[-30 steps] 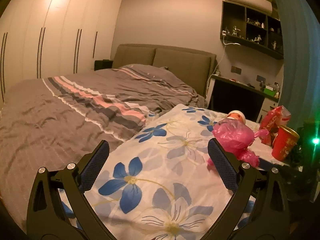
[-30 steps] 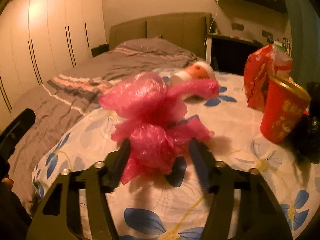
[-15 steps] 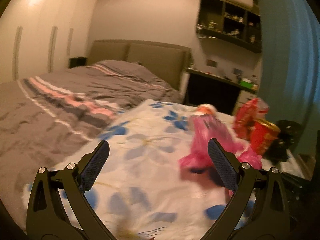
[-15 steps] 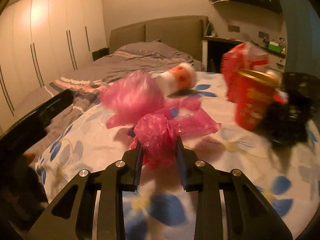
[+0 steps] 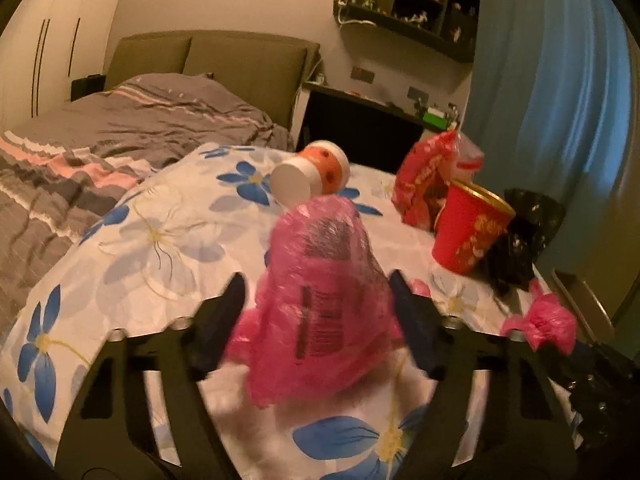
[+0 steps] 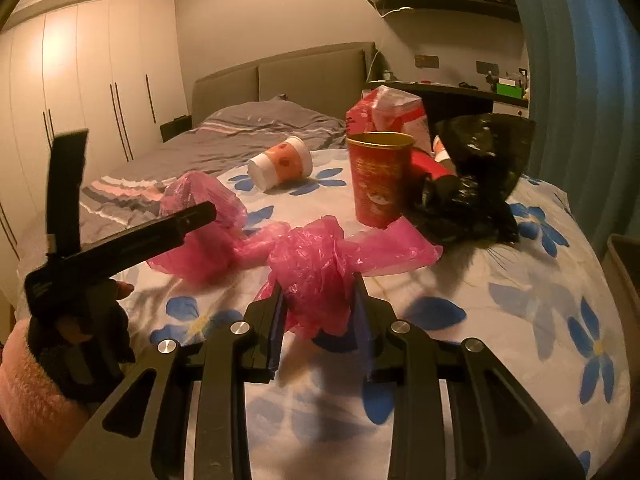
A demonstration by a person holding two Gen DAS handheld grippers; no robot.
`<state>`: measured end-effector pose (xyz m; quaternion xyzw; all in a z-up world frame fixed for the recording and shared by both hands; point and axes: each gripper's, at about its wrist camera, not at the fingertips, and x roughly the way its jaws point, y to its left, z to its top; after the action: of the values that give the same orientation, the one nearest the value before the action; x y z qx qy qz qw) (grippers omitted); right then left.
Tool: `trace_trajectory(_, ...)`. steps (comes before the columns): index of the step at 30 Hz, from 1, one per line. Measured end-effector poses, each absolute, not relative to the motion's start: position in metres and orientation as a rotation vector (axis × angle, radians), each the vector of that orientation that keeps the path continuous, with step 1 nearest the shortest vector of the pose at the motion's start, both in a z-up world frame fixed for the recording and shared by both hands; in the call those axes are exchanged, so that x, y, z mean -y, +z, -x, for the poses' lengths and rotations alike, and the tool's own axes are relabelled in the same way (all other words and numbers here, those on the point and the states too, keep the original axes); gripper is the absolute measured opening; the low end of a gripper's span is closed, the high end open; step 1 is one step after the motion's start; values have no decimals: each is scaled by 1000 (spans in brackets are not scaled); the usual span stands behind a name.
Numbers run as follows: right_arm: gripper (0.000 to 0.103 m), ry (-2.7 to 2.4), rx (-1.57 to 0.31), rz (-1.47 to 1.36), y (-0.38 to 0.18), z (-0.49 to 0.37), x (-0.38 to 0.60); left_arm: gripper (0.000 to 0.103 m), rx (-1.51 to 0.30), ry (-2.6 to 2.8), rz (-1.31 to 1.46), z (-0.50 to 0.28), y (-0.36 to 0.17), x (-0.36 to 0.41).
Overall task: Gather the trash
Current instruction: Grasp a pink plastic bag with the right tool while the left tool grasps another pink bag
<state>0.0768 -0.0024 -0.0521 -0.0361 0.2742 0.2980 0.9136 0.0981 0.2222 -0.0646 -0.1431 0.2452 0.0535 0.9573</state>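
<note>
A pink plastic bag (image 5: 324,300) (image 6: 312,256) lies on the flowered sheet (image 6: 500,304). My right gripper (image 6: 318,300) is shut on one knotted end of it. My left gripper (image 5: 316,300) is closing around the bag's bulging other end, its fingers (image 5: 222,316) on either side; it also shows in the right wrist view (image 6: 188,220). The right-held end shows in the left wrist view (image 5: 544,324). A red paper cup (image 6: 378,176) (image 5: 468,232) stands upright behind. A white and orange cup (image 6: 280,162) (image 5: 308,172) lies on its side. A red snack wrapper (image 6: 388,112) (image 5: 432,176) stands further back.
A black plastic bag (image 6: 472,184) (image 5: 520,240) sits at the right by the red cup. A grey striped duvet (image 5: 100,148) covers the bed to the left. A desk (image 5: 360,120) and blue curtain (image 5: 540,80) are behind. A bin rim (image 6: 624,272) shows at far right.
My left gripper swung right and forward onto the bag's bulging end and narrowed around it. My right gripper closed on the knotted end and pulled it back, stretching the bag out.
</note>
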Motion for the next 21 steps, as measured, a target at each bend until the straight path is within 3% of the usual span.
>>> trace_trajectory(9,31,622,-533,36,-46,-69,23,12,-500,119,306,-83,-61,-215)
trace_trajectory(21,31,554,-467,-20,-29,-50,74,9,-365,70,215,-40,-12,-157)
